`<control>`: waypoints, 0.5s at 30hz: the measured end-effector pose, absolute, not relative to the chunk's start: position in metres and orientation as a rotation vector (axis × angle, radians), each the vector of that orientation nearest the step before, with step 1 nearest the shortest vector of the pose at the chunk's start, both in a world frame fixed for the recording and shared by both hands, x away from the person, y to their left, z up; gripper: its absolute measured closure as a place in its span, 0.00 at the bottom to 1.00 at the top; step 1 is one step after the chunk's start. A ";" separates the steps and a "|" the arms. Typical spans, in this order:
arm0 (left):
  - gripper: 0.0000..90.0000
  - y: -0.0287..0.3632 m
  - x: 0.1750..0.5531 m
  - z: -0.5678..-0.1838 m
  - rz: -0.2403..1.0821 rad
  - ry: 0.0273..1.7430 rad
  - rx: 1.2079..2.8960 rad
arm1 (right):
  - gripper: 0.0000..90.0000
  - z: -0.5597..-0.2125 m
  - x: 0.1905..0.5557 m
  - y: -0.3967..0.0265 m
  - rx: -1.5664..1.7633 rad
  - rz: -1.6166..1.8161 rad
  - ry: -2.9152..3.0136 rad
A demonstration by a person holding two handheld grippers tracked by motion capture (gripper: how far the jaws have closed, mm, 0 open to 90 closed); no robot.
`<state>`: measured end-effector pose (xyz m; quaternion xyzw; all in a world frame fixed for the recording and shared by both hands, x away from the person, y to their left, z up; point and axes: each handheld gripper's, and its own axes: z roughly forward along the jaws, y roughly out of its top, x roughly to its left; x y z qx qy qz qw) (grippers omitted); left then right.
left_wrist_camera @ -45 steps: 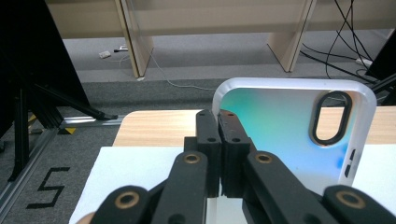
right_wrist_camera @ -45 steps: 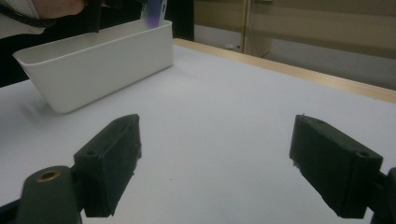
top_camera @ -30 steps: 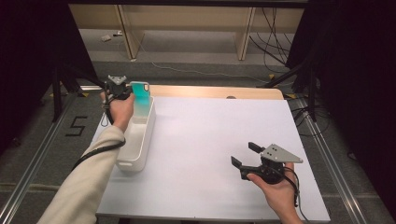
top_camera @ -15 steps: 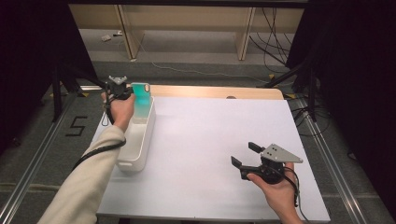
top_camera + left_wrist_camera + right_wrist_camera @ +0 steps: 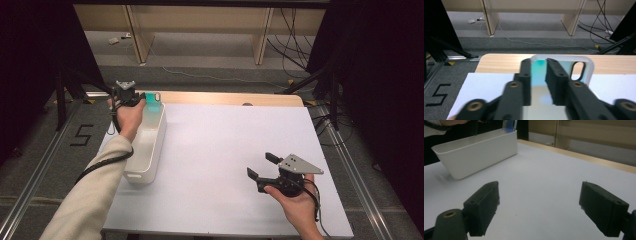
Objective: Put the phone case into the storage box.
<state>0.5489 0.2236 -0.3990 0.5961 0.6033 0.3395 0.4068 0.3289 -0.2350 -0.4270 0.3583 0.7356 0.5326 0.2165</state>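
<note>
Left gripper (image 5: 539,75), jaws just parting, straddles a translucent teal phone case (image 5: 564,68) upright at the far end of the glossy white plastic bin (image 5: 147,145); right gripper (image 5: 262,166) released over the matte worktop (image 5: 225,150)

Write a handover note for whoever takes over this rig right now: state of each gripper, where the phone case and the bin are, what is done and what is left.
Left gripper: at the far end of the white bin; its fingers have just been opening, with the clear teal phone case between them and a gap showing.
Right gripper: open, nothing between its fingers, over the near right of the table.
Done: the case stands upright in the bin's far end, top edge above the rim.
Left: probably open fully and draw the left gripper back; check that the case settles.
</note>
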 end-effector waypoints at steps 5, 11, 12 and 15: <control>0.61 0.223 0.544 -0.392 0.840 1.496 1.503 | 0.20 -0.427 0.329 -0.235 0.991 1.476 2.043; 0.52 0.224 0.537 -0.386 0.765 1.466 1.497 | 0.20 -0.427 0.329 -0.235 0.994 1.465 2.043; 0.52 0.225 0.535 -0.385 0.764 1.456 1.501 | 0.20 -0.427 0.329 -0.235 0.996 1.465 2.042; 0.48 0.226 0.528 -0.383 0.737 1.437 1.500 | 0.20 -0.427 0.329 -0.235 0.995 1.457 2.042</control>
